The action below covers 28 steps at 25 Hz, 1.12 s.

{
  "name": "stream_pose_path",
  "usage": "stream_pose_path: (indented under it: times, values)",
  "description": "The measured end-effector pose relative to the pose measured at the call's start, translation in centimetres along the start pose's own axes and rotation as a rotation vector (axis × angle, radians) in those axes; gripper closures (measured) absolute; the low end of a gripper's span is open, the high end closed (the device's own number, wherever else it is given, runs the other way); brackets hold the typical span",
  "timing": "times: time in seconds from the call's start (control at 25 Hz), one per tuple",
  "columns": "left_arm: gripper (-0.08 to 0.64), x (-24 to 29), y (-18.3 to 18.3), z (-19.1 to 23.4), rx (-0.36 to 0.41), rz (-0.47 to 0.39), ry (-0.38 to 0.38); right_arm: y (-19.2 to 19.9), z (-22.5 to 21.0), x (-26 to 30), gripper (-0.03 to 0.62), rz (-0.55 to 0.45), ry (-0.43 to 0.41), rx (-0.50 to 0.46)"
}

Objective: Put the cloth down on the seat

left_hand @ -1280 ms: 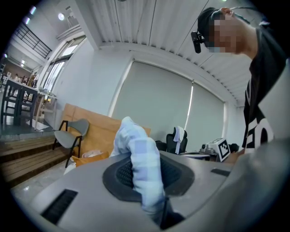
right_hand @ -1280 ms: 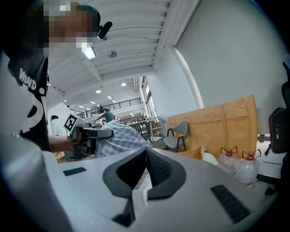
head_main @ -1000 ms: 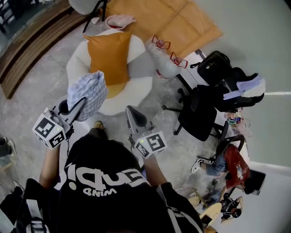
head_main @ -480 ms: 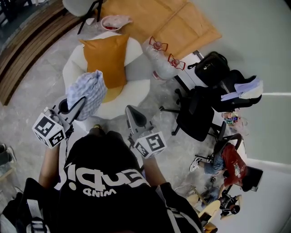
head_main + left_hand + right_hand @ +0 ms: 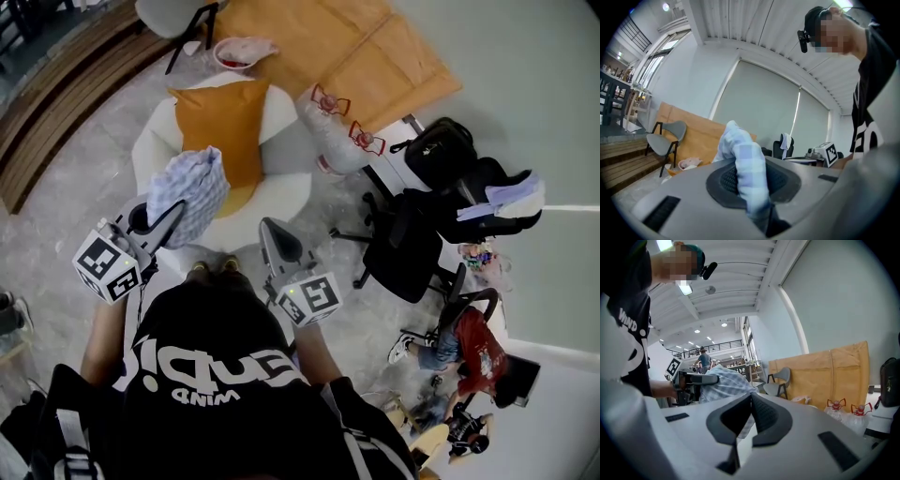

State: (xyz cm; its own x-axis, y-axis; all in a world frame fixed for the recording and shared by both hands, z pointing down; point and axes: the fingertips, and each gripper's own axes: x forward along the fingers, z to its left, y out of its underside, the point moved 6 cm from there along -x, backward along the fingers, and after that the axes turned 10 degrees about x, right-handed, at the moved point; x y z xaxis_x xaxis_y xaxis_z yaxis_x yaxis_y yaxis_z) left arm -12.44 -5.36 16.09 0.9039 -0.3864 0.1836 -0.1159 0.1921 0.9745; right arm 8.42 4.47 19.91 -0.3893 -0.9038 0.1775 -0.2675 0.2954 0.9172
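Cloth (image 5: 190, 190), blue-and-white checked, is pinched between the fingers of my left gripper (image 5: 167, 212). In the left gripper view a fold of it (image 5: 746, 171) runs straight down between the two pads, which press on it from both sides, and the rest bunches up above and beyond the fingertips (image 5: 787, 180). From the right gripper view the bundle (image 5: 725, 380) hangs out of my left gripper (image 5: 704, 378), clear of anything below it.

In the head view the cloth shows over the near left part of the white round seat (image 5: 281, 183), covering the lower left corner of the orange cushion (image 5: 225, 117) that leans on the seat's back. It is held up in the air, not lying on the seat.

My right gripper (image 5: 274, 234) hovers beside it, to the right, apart from the cloth. Its fingers are closed tip to tip with nothing between them; the checked fabric seen past them is only the bundle behind.
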Motion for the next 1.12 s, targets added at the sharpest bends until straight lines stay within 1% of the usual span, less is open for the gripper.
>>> stream_pose_path:
  times: [0.2, 0.28, 0.44, 0.64, 0.76, 0.96, 1.12]
  values:
    - [0.491, 1.4, 0.4, 0.0, -0.008, 0.012, -0.008, 0.0, -1.3, 0.8, 0.571, 0.02, -0.016, 0.002]
    - [0.492, 1.7, 1.3, 0.3, -0.01, 0.01, -0.009, 0.2, -1.5, 1.2, 0.571, 0.03, -0.027, -0.001]
    - [0.492, 2.8, 2.6, 0.6, -0.023, 0.053, -0.025, 1.0, -2.3, 2.2, 0.572, 0.046, -0.043, 0.013]
    - [0.492, 4.2, 5.3, 1.3, -0.037, 0.065, -0.027, 1.8, -3.4, 3.4, 0.571, 0.068, -0.049, 0.013]
    - [0.491, 5.3, 5.9, 1.7, -0.056, 0.107, -0.035, 2.7, -4.6, 4.0, 0.571, 0.085, -0.043, 0.023]
    - [0.491, 7.4, 8.9, 3.4, -0.049, 0.108, -0.04, 4.6, -7.1, 5.3, 0.571, 0.104, -0.024, 0.022]
    - [0.492, 8.5, 10.8, 4.6, -0.065, 0.146, -0.052, 6.3, -8.4, 6.5, 0.571, 0.121, -0.022, 0.025]
